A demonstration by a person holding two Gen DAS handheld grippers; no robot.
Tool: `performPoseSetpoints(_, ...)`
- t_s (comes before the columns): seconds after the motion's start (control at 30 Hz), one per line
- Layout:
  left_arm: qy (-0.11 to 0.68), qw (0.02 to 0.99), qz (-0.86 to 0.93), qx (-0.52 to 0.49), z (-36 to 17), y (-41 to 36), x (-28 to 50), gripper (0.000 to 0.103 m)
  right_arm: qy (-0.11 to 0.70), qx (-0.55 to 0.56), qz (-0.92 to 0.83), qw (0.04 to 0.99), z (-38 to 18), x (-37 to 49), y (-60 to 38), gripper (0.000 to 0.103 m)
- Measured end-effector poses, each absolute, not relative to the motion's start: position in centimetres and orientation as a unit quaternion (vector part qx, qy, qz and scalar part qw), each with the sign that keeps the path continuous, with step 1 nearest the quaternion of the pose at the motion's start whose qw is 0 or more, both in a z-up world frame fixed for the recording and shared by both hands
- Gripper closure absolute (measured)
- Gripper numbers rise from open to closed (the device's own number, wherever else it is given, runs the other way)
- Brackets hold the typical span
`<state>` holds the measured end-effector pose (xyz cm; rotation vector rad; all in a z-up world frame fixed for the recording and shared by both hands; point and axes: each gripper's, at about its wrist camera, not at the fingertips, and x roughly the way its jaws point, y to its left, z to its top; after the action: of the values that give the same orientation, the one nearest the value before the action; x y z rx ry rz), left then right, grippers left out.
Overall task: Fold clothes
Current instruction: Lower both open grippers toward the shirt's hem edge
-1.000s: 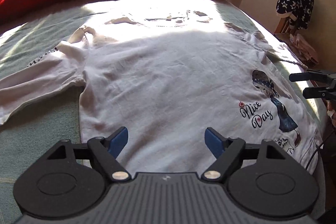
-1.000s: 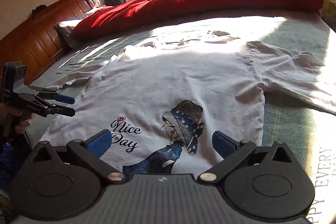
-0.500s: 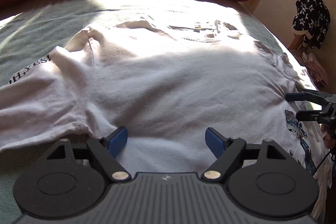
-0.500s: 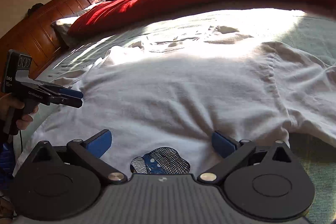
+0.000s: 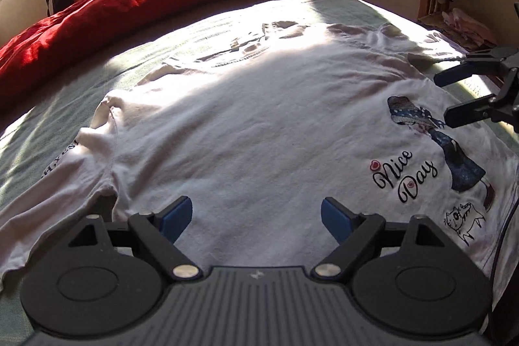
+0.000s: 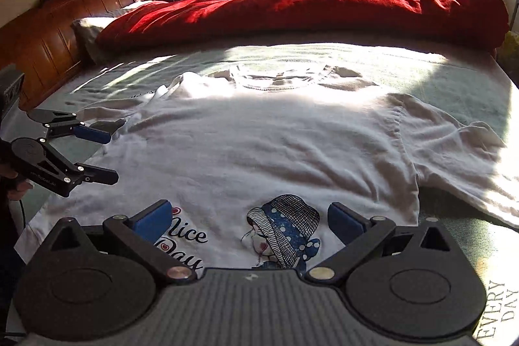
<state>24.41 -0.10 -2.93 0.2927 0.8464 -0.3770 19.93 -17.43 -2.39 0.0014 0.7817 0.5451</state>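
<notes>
On the bed (image 6: 460,77), spread front-up over the pale green cover, lies the white T-shirt (image 5: 259,132), collar toward the red duvet (image 6: 308,8) at the far side and hem toward the person holding the tools. It looks flat and unfolded, both short sleeves out to the sides, the "Nice Day" print (image 5: 402,174) with its girl in a dotted hat sitting low on the front, near one side edge.

Left gripper (image 5: 256,218) hangs over the lower half of the shirt near one sleeve, blue pads wide apart and the jaws opening at this moment, with nothing pinched between them, only cloth lying below. Right gripper (image 6: 249,221) hovers just above the print, its pads equally spread and gripping nothing. In the right wrist view the left tool can be seen from the side, held by a hand (image 6: 14,187) at the frame's edge, its fingers clear of the fabric.

So no fold has been made yet, by the look of it: this reads as the lining-up before the first pinch. The next move calls for each tool to come down on an edge of the shirt, probably hem and shoulder or the two hem corners, and close on a single layer without bunching it. Thin, soft jersey like this may slide or drag the bed cover along.
</notes>
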Motion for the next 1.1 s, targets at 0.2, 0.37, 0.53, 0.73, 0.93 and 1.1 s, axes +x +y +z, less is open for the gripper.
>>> performPoseSetpoints(0.2,0.407,0.894,-0.134,0.13,-5.6,0.2,18.6,0.015,0.407,-0.054,0.202,0.889,-6.9,16.5,-14.0,0.0)
performPoseSetpoints(0.37,0.407,0.908,-0.089,0.052,-6.3,2.6,13.2,0.008,0.39,-0.028,0.155,0.907,-7.5,11.3,-15.8,0.0)
performPoseSetpoints(0.53,0.401,0.914,-0.056,0.008,-6.2,3.5,9.8,0.008,0.372,-0.024,0.118,0.92,-8.1,8.5,-16.1,0.0)
performPoseSetpoints(0.73,0.364,0.928,-0.066,0.05,-4.0,1.4,10.9,0.008,0.364,-0.03,0.102,0.925,-8.3,7.7,-15.8,0.0)
performPoseSetpoints(0.93,0.399,0.912,-0.074,0.058,-6.5,-1.1,11.7,0.008,0.348,-0.033,0.094,0.932,-8.5,6.6,-15.7,0.0)
performPoseSetpoints(1.1,0.403,0.911,-0.079,0.028,-7.0,0.5,9.9,0.002,0.342,-0.033,0.118,0.932,-8.2,3.3,-17.5,0.0)
